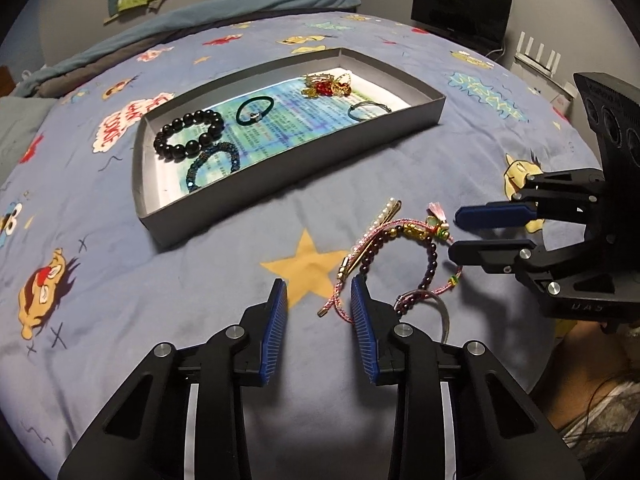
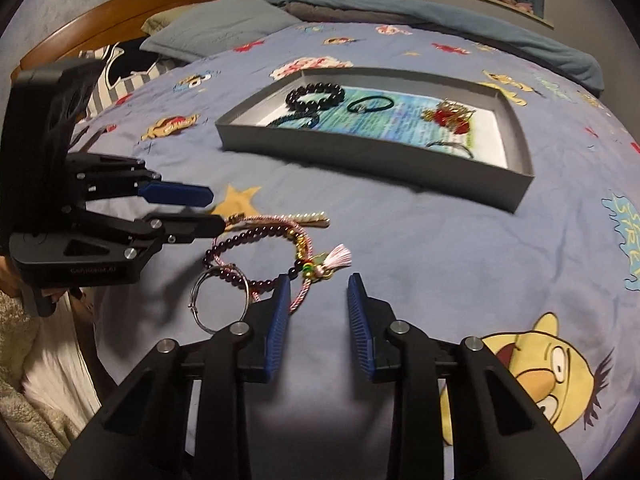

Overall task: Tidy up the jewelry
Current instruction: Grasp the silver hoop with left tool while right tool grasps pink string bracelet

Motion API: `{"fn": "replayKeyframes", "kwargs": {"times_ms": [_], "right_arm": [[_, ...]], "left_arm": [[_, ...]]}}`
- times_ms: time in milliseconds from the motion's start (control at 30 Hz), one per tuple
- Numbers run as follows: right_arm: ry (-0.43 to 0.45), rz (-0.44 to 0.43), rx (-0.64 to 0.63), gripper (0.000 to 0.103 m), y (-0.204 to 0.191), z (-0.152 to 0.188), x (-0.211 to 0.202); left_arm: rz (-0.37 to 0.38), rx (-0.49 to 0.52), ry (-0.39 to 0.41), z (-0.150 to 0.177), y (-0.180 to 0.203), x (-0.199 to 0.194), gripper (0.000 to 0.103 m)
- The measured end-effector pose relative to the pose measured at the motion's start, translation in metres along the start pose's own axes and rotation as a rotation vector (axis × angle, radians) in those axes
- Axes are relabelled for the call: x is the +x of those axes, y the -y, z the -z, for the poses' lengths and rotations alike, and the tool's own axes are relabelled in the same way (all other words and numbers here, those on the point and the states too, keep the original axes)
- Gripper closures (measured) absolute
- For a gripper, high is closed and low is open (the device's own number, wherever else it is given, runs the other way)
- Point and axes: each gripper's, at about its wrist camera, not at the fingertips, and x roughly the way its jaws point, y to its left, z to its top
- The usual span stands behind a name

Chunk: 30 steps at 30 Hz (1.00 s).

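A grey tray (image 1: 288,176) (image 2: 360,160) on the bed holds a black bead bracelet (image 1: 188,132), a dark teal bead bracelet (image 1: 208,164), a dark hair tie (image 1: 255,110), a red-gold ornament (image 1: 326,86) and a thin bangle (image 1: 368,110). Loose on the bedspread lie a dark purple bead bracelet (image 1: 432,258) (image 2: 240,240), a pink cord with tassel (image 1: 434,212) (image 2: 338,258), a pearl hair clip (image 1: 380,222) (image 2: 310,218) and a silver ring bangle (image 1: 442,312) (image 2: 218,300). My left gripper (image 1: 319,294) (image 2: 218,210) is open and empty beside this pile. My right gripper (image 2: 316,288) (image 1: 454,232) is open and empty at the tassel.
The bed has a blue cartoon-print cover with a yellow star (image 1: 308,268). Pillows (image 2: 216,34) and a wooden headboard (image 2: 120,12) are at the far end. A dark monitor (image 1: 460,10) and white router (image 1: 536,54) stand beyond the bed's edge.
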Motion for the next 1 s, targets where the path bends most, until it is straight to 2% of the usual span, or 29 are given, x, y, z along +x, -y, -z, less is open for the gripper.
{"fn": "replayKeyframes", "kwargs": {"times_ms": [100, 133, 433, 700, 800, 967, 1000], "right_arm": [[-0.021, -0.005, -0.017, 0.097, -0.005, 0.001, 0.005], [-0.019, -0.014, -0.016, 0.099, -0.006, 0.001, 0.004], [0.176, -0.001, 0.020, 0.100, 0.001, -0.014, -0.031], [0.269, -0.011, 0.011, 0.100, -0.002, -0.023, -0.050], [0.278, -0.003, 0.011, 0.100, 0.000, -0.024, -0.052], [0.263, 0.000, 0.011, 0.100, 0.001, -0.024, -0.048], [0.264, 0.000, 0.011, 0.100, 0.001, -0.024, -0.048]], "left_arm": [[0.005, -0.003, 0.005, 0.001, -0.001, -0.003, 0.068], [0.004, -0.003, 0.004, 0.001, -0.002, -0.003, 0.068], [0.045, 0.031, 0.002, 0.006, 0.003, -0.011, 0.067], [0.084, 0.073, -0.007, 0.010, 0.017, -0.012, 0.067], [0.130, 0.088, -0.010, 0.011, 0.024, -0.013, 0.065], [0.130, 0.128, -0.054, 0.016, 0.038, -0.002, 0.065], [0.119, 0.134, -0.067, 0.017, 0.040, 0.002, 0.069]]}}
